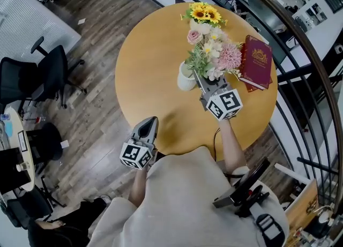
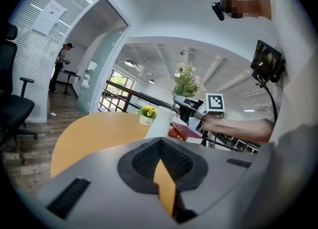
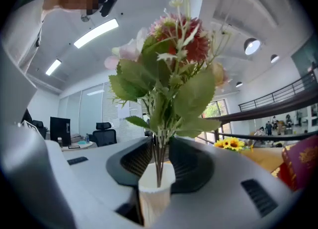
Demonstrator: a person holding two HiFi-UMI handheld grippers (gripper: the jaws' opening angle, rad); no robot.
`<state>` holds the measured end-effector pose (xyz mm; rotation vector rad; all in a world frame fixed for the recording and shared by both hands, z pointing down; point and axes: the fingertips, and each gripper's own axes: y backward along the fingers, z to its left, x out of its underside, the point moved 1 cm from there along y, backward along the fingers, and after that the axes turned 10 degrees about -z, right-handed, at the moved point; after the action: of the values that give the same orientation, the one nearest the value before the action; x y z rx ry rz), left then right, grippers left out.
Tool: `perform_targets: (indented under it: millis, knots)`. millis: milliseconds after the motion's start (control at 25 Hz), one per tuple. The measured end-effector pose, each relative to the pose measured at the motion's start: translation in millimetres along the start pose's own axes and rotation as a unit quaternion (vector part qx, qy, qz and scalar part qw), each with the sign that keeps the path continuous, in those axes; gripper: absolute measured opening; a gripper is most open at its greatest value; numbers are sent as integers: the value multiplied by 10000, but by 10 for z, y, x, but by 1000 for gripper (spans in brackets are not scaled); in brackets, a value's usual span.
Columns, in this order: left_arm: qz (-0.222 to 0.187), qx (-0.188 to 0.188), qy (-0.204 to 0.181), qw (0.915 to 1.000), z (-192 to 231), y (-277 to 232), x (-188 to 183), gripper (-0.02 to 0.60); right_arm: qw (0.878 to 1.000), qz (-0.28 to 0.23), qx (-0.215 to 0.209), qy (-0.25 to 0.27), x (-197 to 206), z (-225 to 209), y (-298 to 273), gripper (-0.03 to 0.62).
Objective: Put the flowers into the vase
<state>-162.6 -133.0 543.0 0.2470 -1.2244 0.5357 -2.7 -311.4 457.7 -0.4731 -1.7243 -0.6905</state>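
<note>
A mixed bouquet of pink, white and yellow flowers (image 1: 214, 53) stands with its stems down in a small white vase (image 1: 185, 79) on the round wooden table (image 1: 150, 53). My right gripper (image 1: 206, 86) is level at the stems just above the vase mouth. In the right gripper view the thin stems (image 3: 159, 158) run between the jaws into the vase (image 3: 155, 193), with a little gap beside them, so the jaws stand slightly open. My left gripper (image 1: 153, 120) hovers shut and empty over the near table edge; its view shows the bouquet (image 2: 186, 81) and vase (image 2: 161, 123) ahead.
A dark red book (image 1: 256, 61) lies right of the bouquet. A small pot of sunflowers (image 1: 202, 14) stands at the table's far edge. A curved railing (image 1: 300, 42) runs behind the table. Black office chairs (image 1: 43, 77) stand on the wood floor to the left.
</note>
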Motion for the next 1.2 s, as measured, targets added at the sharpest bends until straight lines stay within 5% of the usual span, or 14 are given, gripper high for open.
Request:
perform_targets:
  millis: [360, 720, 1000, 1200]
  knots:
    - [-10, 38, 0, 10000, -19, -20, 0, 6, 9961, 758, 47, 455, 307, 55, 68, 272]
    - [-47, 107, 20, 9999, -63, -57, 29, 6, 9878, 1342, -75, 793, 291, 59, 46, 324]
    - [-86, 122, 63, 9999, -70, -64, 27, 6, 9482, 2498, -554, 1883, 467, 159, 64, 324]
    - [-106, 132, 79, 9998, -65, -60, 16, 6, 9374, 2737, -357, 2126, 606, 133, 140, 346]
